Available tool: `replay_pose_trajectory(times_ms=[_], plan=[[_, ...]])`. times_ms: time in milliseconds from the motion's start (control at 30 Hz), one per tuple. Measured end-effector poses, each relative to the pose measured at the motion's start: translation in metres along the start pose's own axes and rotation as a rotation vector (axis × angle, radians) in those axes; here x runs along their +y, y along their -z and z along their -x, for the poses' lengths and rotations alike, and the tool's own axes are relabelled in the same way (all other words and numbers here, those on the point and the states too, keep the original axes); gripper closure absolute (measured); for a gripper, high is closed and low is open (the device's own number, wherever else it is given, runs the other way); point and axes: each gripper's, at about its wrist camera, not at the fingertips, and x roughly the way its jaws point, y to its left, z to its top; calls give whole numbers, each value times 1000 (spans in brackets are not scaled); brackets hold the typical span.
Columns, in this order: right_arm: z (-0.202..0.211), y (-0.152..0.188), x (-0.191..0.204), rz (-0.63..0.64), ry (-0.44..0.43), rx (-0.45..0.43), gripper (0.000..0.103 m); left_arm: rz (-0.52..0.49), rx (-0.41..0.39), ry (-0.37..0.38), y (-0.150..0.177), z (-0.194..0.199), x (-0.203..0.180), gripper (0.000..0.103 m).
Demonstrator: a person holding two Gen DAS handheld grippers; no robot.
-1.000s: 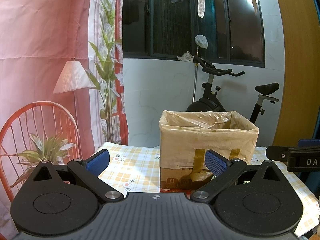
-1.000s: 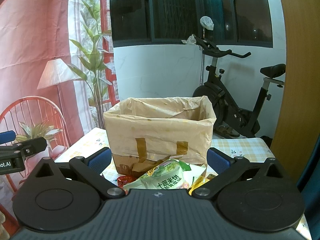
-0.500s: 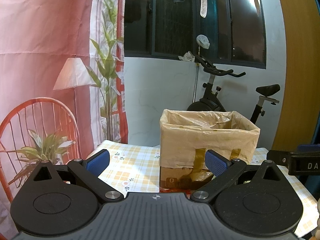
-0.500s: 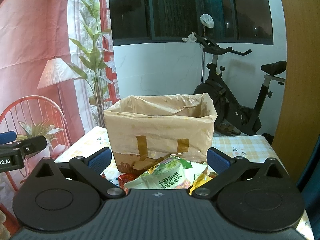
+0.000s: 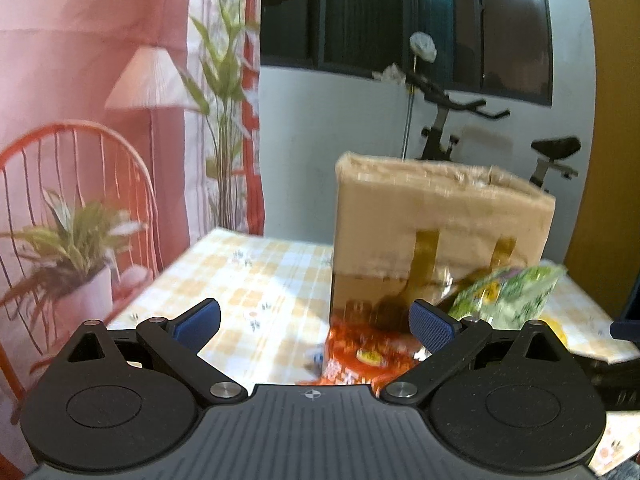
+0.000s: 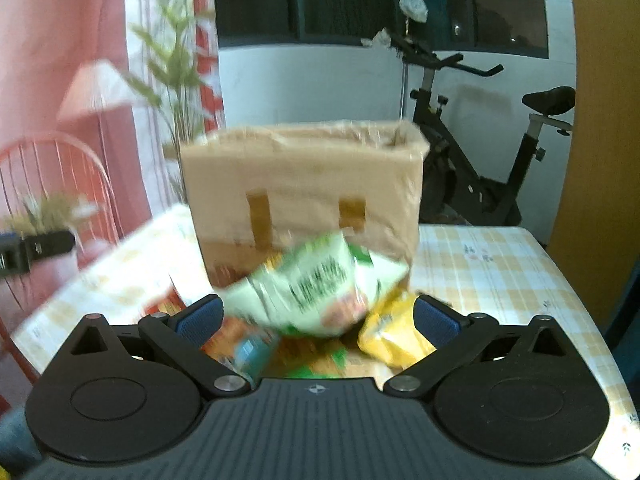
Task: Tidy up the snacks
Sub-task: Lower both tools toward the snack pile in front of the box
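A plastic-lined cardboard box (image 5: pixel 436 240) (image 6: pixel 304 196) stands on the checked tablecloth. In front of it lies a heap of snack bags. The right wrist view shows a pale green bag (image 6: pixel 320 292) on top, a yellow bag (image 6: pixel 392 336) to its right and orange packs beneath. In the left wrist view an orange-red bag (image 5: pixel 360 356) lies by the box base and the green bag (image 5: pixel 508 296) to the right. My left gripper (image 5: pixel 316 326) is open above the red bag. My right gripper (image 6: pixel 318 318) is open, its jaws either side of the heap, holding nothing.
The table (image 6: pixel 500 272) ends close on the right and drops off at the left edge (image 5: pixel 176 268). An exercise bike (image 6: pixel 472 160) stands behind the box. A printed pink backdrop (image 5: pixel 80 120) hangs left. The other gripper (image 6: pixel 36 248) shows at the left border.
Both grippers have tilted down and moved in toward the snack heap; the frames are motion-blurred. The snacks now show between the jaws. Both stay open.
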Motion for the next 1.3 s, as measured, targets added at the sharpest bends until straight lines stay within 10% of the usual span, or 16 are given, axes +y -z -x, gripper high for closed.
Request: replay_pose_trajectory(times_ms=[600, 1300], plan=[[-62, 53, 27, 439, -48, 222, 1, -5, 94, 42, 23, -26, -4, 5], [-91, 63, 17, 320, -33, 288, 9, -2, 158, 70, 40, -40, -3, 6]])
